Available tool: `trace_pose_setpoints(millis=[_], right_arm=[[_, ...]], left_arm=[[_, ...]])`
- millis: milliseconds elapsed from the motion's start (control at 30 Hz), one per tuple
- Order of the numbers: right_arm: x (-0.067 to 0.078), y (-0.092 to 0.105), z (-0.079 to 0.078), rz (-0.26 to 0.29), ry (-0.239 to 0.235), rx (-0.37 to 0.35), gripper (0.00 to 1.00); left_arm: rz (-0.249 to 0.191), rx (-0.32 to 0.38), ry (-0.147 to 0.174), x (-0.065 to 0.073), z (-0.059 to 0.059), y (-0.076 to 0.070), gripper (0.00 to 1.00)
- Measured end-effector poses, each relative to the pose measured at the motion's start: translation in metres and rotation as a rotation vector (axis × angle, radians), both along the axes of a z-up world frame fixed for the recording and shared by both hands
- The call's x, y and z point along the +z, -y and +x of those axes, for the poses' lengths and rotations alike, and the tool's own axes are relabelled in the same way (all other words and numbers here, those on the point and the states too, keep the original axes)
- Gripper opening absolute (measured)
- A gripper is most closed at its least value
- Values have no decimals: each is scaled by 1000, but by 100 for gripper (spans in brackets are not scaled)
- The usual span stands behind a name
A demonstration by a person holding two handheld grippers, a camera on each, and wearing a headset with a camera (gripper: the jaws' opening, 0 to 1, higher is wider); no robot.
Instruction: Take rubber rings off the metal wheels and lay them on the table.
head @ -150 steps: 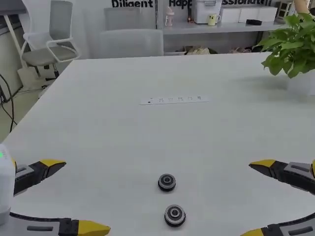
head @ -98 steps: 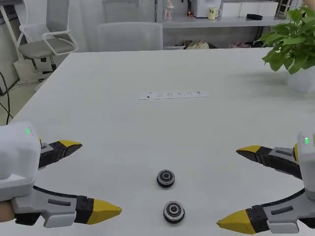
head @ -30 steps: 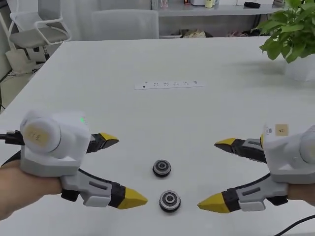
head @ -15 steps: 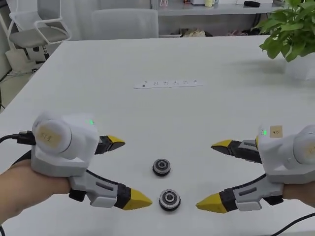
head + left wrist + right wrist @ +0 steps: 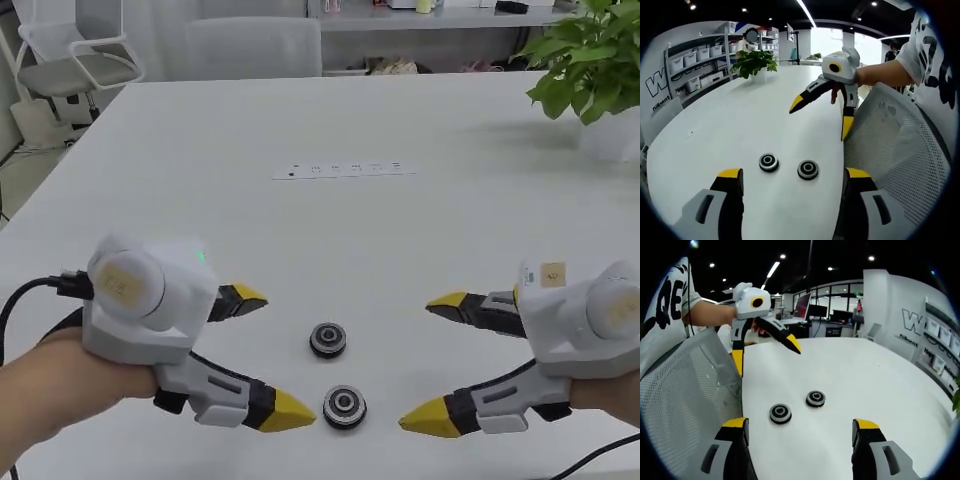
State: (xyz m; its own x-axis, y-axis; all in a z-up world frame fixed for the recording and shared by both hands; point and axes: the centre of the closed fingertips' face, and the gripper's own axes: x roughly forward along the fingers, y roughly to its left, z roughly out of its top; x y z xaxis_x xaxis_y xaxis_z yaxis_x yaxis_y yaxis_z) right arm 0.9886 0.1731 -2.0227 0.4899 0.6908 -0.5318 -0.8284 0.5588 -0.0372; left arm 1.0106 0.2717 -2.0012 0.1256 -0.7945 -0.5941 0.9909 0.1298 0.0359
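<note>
Two small metal wheels with black rubber rings lie flat on the white table (image 5: 300,230). One wheel (image 5: 328,340) is farther from me; the other wheel (image 5: 344,407) sits nearer the table's front edge. My left gripper (image 5: 278,354) stands open just left of them, its yellow tips spread to either side of the pair. To their right my right gripper (image 5: 422,362) is open too, facing the left one. In the left gripper view the wheels (image 5: 769,162) (image 5: 808,169) lie just ahead of its open jaws. The right gripper view has them (image 5: 815,398) (image 5: 780,413) in front of its jaws.
A flush socket strip (image 5: 345,169) sits mid-table. A potted plant (image 5: 590,60) stands at the far right. A grey chair (image 5: 260,45) is behind the table's far edge. A mesh chair back (image 5: 890,135) is close to the table's near edge.
Both grippers have come in from the frame's lower corners toward the two wheels and now flank them. The wheels have stayed where they were.
</note>
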Motion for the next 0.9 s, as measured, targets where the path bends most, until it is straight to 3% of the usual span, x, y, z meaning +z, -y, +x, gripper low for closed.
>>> trace_pose_setpoints(millis=[433, 900], right_arm=[[-13, -3, -1, -5, -23, 26, 78], [-26, -11, -8, -16, -34, 83, 64]], left_arm=[[20, -36, -20, -14, -5, 8, 73], [40, -71, -50, -31, -14, 17, 64]])
